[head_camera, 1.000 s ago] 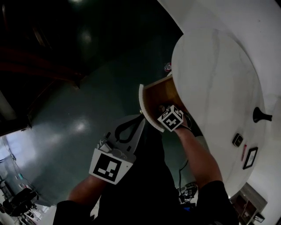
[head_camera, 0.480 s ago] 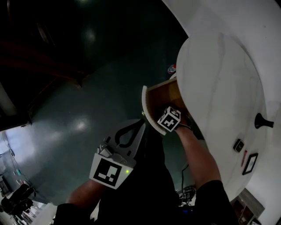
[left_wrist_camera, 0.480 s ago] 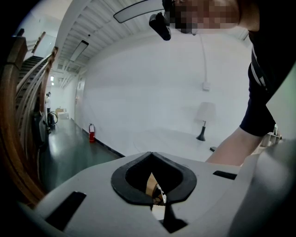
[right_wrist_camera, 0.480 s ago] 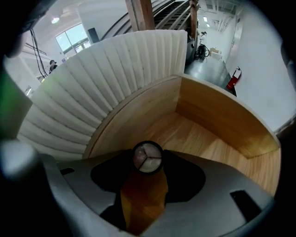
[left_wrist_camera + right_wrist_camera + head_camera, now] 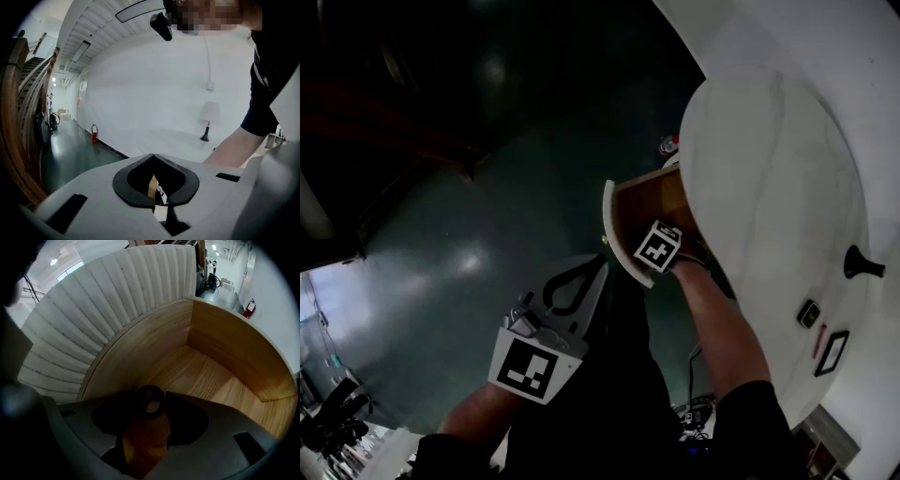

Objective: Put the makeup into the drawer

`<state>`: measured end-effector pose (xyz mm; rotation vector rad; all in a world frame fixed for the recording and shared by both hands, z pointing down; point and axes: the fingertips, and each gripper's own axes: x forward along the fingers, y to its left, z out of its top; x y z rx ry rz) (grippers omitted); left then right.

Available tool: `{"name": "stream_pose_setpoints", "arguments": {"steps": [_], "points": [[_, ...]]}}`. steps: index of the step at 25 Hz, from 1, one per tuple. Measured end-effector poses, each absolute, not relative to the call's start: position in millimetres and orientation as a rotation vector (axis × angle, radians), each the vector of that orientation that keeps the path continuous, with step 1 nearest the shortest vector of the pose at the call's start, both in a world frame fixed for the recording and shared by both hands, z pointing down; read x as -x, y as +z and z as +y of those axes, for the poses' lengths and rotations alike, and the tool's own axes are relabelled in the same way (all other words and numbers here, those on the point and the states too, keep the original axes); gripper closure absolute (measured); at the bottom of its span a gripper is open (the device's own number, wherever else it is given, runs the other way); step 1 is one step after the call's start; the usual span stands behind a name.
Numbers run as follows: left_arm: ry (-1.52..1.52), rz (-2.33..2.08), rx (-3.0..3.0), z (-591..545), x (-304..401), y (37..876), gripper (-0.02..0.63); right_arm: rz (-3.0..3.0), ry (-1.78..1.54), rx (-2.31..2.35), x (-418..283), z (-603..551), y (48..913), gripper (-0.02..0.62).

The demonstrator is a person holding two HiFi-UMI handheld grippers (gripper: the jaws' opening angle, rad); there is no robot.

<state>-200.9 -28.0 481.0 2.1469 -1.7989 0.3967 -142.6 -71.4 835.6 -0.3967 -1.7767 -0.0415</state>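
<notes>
**Right gripper [image 5: 151, 408] down inside drawer [image 5: 234, 348], makeup [image 5: 149, 398] unreleased**

Jaws pinch the small dark makeup piece, seemingly gripped though the view is dim, just above the bare wood floor. Left gripper [image 5: 158, 208], jaws pressed together and empty, hangs outside. Letting go remains.

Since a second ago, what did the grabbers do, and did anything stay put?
The right gripper, shut on the dark round makeup, eased a little lower into the open drawer, and its marker cube rolled to show a different face. Nothing was picked up or let go. The left gripper stayed shut and empty beside the drawer, and the drawer stayed open.
</notes>
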Motion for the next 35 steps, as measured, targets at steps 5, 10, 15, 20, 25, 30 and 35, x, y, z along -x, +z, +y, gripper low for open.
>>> {"name": "stream_pose_setpoints", "arguments": {"steps": [5, 10, 15, 20, 25, 30, 35], "points": [[0.396, -1.806, -2.138, -26, 203, 480, 0.595, -1.767, -0.032, 0.399, 142, -72, 835, 0.376], [0.381, -1.821, -2.143, -23, 205, 473, 0.595, -1.843, -0.001, 0.336, 145, -73, 814, 0.377], [0.353, -1.833, -2.167, -22, 201, 455, 0.595, -1.939, 0.038, 0.2, 145, -84, 777, 0.377], [0.313, -1.842, -2.187, -16, 197, 430, 0.595, -2.036, 0.122, 0.07, 143, -78, 726, 0.379], [0.248, -1.822, -2.205, -2, 191, 407, 0.595, -2.128, 0.152, -0.017, 132, -67, 667, 0.388], [0.221, -1.76, -2.258, 16, 175, 386, 0.595, -2.256, 0.194, -0.101, 119, -51, 597, 0.414], [0.211, -1.728, -2.321, 17, 150, 367, 0.595, -2.348, 0.226, -0.159, 89, -41, 545, 0.438]]}}
